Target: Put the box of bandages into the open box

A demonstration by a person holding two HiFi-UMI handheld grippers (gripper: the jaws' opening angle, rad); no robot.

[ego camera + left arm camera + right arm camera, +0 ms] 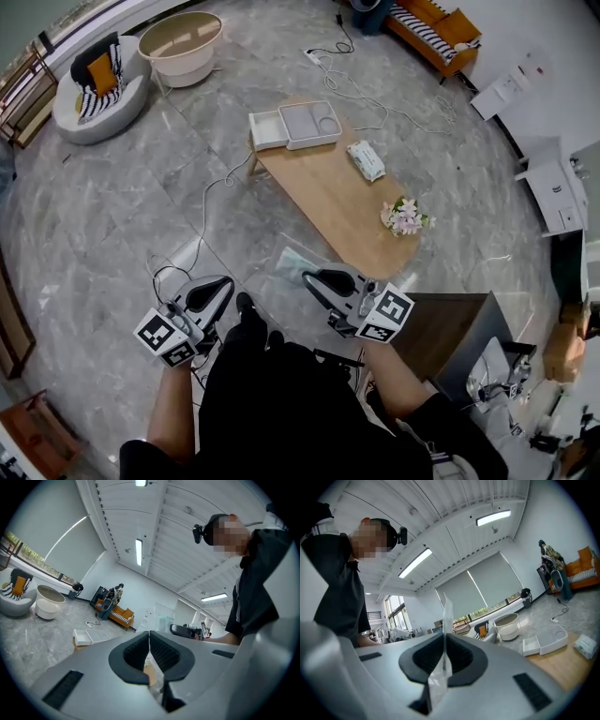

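I see a long low table of light wood (328, 202) on the grey marble floor (112, 216), running from far left to near right. At its far end sits the open white box (309, 124), shallow and rectangular. The small white-and-green box of bandages (366, 160) lies flat on the tabletop, just right of the open box and a little nearer to me.

Both grippers are off the table's near end, well apart from the bandages. My right gripper (309, 276) is clenched on a thin sheet of clear plastic (446, 613), which stands up between its pads. In the right gripper view the bandages lie far to the right of those jaws. My left gripper (225, 283), further left, has its jaws pressed together with nothing held. A small bunch of pink and white flowers (405, 217) lies at the table's near end.
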